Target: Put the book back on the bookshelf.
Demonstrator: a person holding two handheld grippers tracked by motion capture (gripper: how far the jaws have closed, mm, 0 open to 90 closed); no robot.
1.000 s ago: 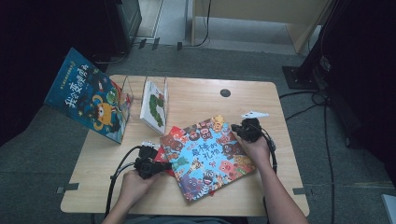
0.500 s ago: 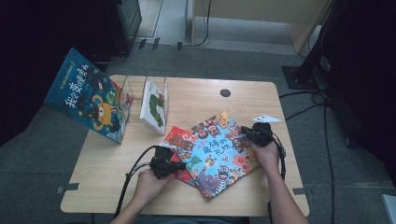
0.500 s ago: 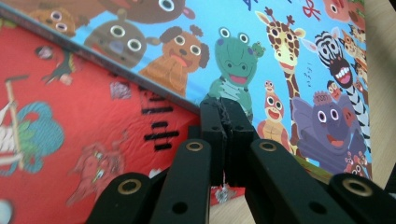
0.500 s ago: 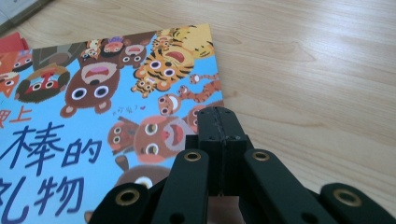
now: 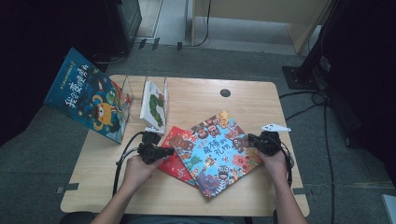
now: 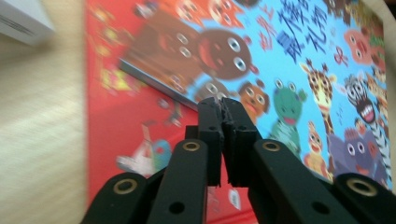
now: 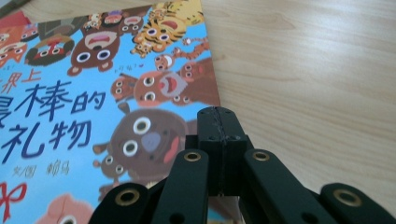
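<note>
A blue picture book [image 5: 217,154] with cartoon animals lies tilted at the middle of the wooden table [image 5: 196,98]. It partly covers a red book [image 5: 175,161]. My left gripper [image 5: 169,151] lies low over the red book [image 6: 116,116], with its tips at the blue book's [image 6: 303,56] left edge. The left gripper [image 6: 222,103] is shut but for a hairline slit, and nothing is between its pads. My right gripper [image 5: 252,139] sits at the blue book's right edge. In the right gripper view the gripper [image 7: 218,114] is shut, its tips just over that book's [image 7: 70,93] corner.
A clear book stand [image 5: 140,100] at the back left holds a white and green book [image 5: 155,105]. A large dark blue book [image 5: 88,95] leans at the table's left edge. A round cable hole [image 5: 225,93] is at the back. Bare wood [image 7: 317,70] lies right of the blue book.
Both hands have moved to the right, the left also away from the person and the right toward the person. The blue book has slid a little to the right over the red one.
</note>
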